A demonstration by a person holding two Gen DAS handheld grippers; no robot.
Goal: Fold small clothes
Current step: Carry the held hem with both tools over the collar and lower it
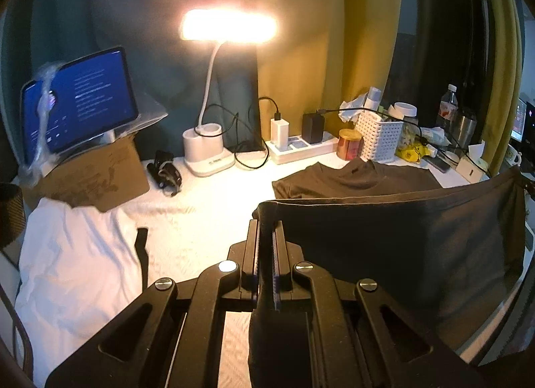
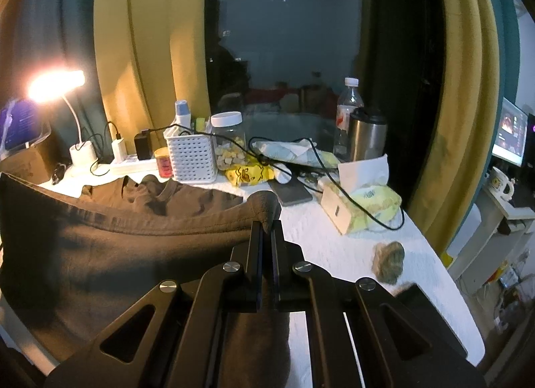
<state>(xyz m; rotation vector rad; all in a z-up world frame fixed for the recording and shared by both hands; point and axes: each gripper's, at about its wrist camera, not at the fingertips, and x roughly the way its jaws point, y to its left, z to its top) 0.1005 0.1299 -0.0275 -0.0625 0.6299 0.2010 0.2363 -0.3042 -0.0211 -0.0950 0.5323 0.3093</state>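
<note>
A dark brown T-shirt (image 1: 394,237) lies with its collar end on the white table and its hem edge lifted off the table between my two grippers. My left gripper (image 1: 266,224) is shut on the shirt's left hem corner. My right gripper (image 2: 266,225) is shut on the right hem corner of the same shirt (image 2: 110,247). The hem hangs taut between them and hides the table under it. The collar (image 2: 157,192) lies flat toward the back of the table.
A lit desk lamp (image 1: 207,150), a tablet (image 1: 80,104) on a cardboard box, a power strip (image 1: 301,149) with cables, and a white basket (image 2: 192,159) stand at the back. A tissue box (image 2: 347,201), a phone, bottles and a small green bundle (image 2: 388,261) are on the right. White cloth (image 1: 73,271) lies left.
</note>
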